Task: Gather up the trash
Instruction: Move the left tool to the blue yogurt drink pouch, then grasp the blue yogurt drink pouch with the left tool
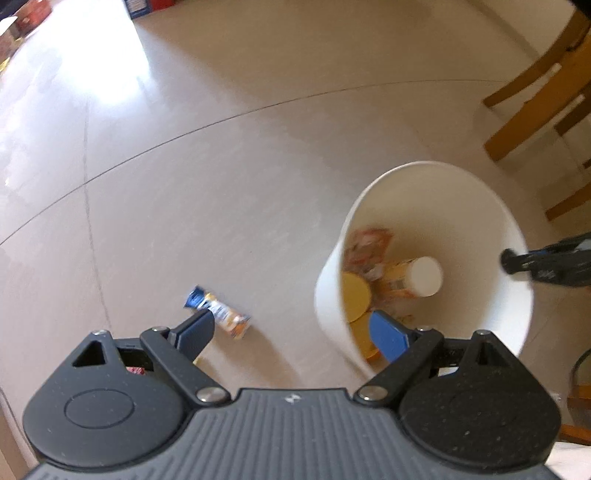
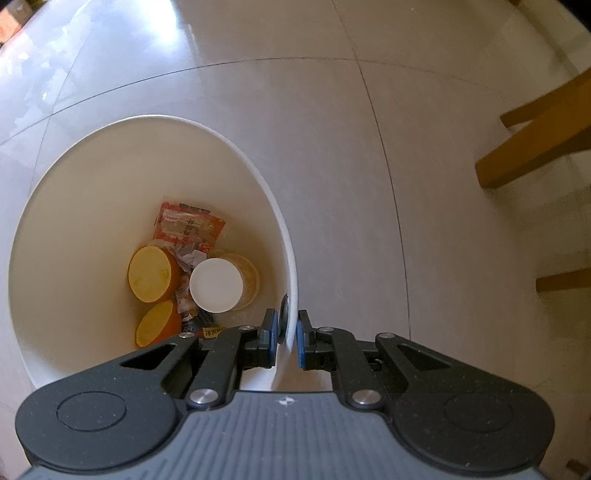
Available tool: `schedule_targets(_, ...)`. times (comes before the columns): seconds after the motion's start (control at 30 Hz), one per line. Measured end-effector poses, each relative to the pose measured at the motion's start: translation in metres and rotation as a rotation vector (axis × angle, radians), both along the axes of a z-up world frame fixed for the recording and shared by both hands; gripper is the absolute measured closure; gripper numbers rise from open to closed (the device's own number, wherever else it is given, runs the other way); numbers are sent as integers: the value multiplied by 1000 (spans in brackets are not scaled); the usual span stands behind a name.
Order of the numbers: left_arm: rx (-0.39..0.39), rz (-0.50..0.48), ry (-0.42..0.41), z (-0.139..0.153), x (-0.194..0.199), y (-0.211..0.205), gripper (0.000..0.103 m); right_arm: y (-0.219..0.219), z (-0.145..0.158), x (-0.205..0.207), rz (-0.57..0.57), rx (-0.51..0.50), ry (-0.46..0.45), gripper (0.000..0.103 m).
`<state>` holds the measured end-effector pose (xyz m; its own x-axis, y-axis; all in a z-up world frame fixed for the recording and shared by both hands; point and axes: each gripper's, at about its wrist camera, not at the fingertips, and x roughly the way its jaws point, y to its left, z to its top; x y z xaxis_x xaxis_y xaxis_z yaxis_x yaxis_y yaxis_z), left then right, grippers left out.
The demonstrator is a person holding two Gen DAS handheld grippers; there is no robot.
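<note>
A white trash bin [image 1: 461,206] stands on the tiled floor; it holds a red wrapper [image 2: 190,227], yellow-orange cups [image 2: 149,275] and a white-bottomed cup [image 2: 216,284]. My right gripper [image 2: 286,332] is shut on the bin's rim [image 2: 291,258], one finger inside and one outside; it shows at the bin's right edge in the left wrist view [image 1: 546,262]. A blue and yellow snack wrapper [image 1: 218,312] lies on the floor left of the bin. My left gripper [image 1: 291,332] hangs open above the floor, its left finger [image 1: 194,334] just over the wrapper.
Wooden chair legs [image 1: 532,107] stand beyond the bin at the right, also seen in the right wrist view [image 2: 535,144]. Boxes [image 1: 26,18] line the far left. A small red piece [image 1: 135,370] peeks beside the left gripper's body.
</note>
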<state>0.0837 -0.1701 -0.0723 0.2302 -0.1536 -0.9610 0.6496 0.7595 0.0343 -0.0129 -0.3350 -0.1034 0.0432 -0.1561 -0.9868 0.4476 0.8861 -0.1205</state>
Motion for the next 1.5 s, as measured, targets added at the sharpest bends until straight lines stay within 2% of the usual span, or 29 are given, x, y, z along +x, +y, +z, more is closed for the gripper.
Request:
schedule_targets(0.23, -6, 111, 61, -23, 8, 38, 12, -1, -1, 3, -26, 7, 32, 92)
schedule_targets(0.37, 0, 179, 51, -43, 18, 65, 12, 0, 0, 5, -37, 14, 42, 92)
schedule_targets(0.47, -12, 215, 52, -62, 29, 83, 12, 3, 2, 5, -38, 11, 46, 92)
schedule_targets(0.57, -27, 263, 98, -89, 43, 94, 12, 4, 4, 5, -30, 11, 45, 92)
schedule_targets(0.77, -31, 421, 128, -143, 78, 95, 12, 5, 2, 4, -26, 7, 49, 92)
schedule_targets(1.0, 26, 614, 147, -210, 106, 88, 16, 1, -2, 5, -41, 28, 67, 91)
schedule_targets(1.23, -1, 736, 177, -249, 112, 92, 18, -3, -3, 11, -49, 40, 81, 92)
schedule_targets(1.33, 19, 750, 161, -263, 115, 89, 26, -3, -4, 11, -54, 32, 80, 91)
schedule_targets(1.43, 61, 753, 145, -276, 119, 87, 39, -3, -3, 10, -65, 30, 75, 92)
schedule_targets(1.47, 61, 755, 144, -280, 119, 87, 49, -3, -3, 10, -66, 28, 72, 92)
schedule_targets(1.5, 56, 753, 151, -283, 119, 88, 68, -3, -4, 9, -69, 26, 69, 92)
